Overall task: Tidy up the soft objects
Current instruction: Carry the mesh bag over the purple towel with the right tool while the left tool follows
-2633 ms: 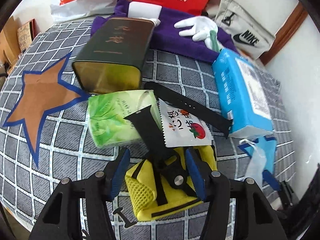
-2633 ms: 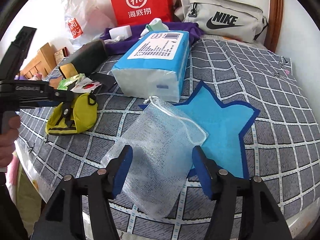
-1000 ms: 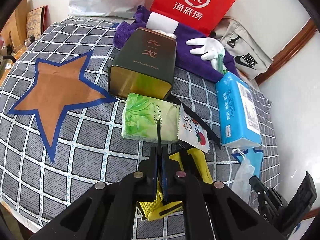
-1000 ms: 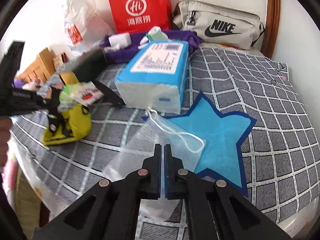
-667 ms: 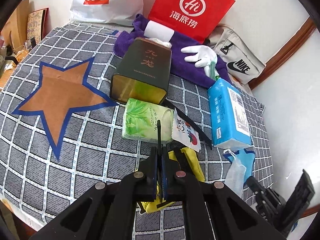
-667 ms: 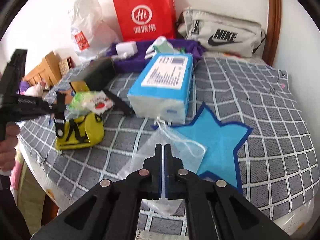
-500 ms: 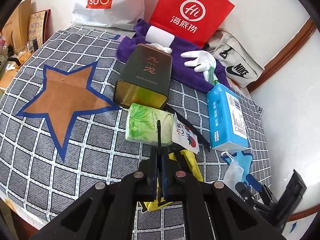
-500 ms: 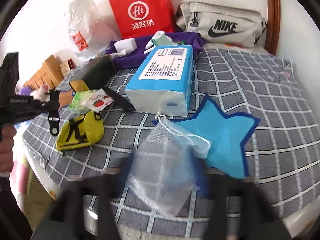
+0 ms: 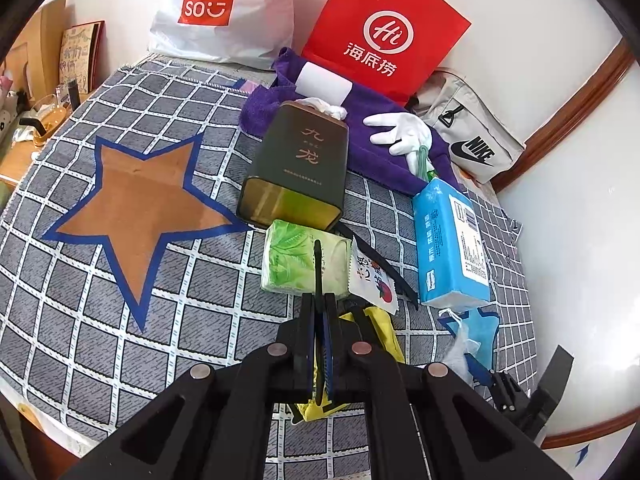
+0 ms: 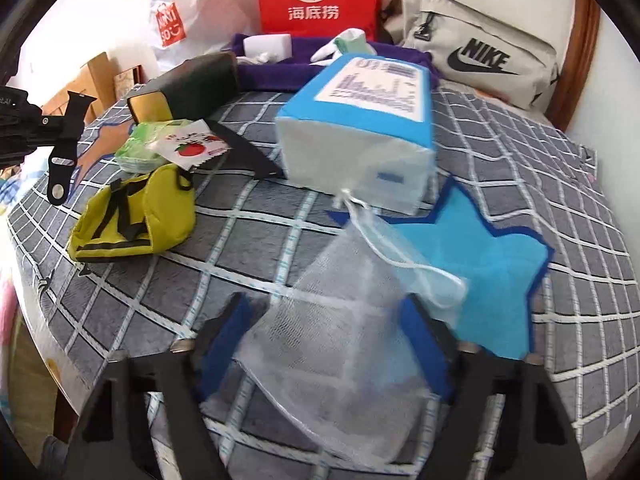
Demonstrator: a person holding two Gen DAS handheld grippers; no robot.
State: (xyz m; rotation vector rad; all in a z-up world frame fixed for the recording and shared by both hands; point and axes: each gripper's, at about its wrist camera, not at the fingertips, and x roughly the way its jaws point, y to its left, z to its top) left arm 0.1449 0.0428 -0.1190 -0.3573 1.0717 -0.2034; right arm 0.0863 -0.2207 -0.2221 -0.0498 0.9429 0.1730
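Strap (image 9: pixel 318 264) of black rubber sits pinched edge-on in the left claw (image 9: pixel 319 306), lifted clear of the yellow pouch (image 10: pixel 132 216) it lay across seconds ago. Right claw (image 10: pixel 326 344), clamped on the white mesh bag (image 10: pixel 340 320) a moment earlier, now stands spread, the bag slumped between its fingers beside the blue star (image 10: pixel 480 280). That release suggests the bag has reached its spot, while the strap is yet to be placed. Only the right view shows the strap dangling in air, buckle down; the left alone shows the brown star (image 9: pixel 148 208).
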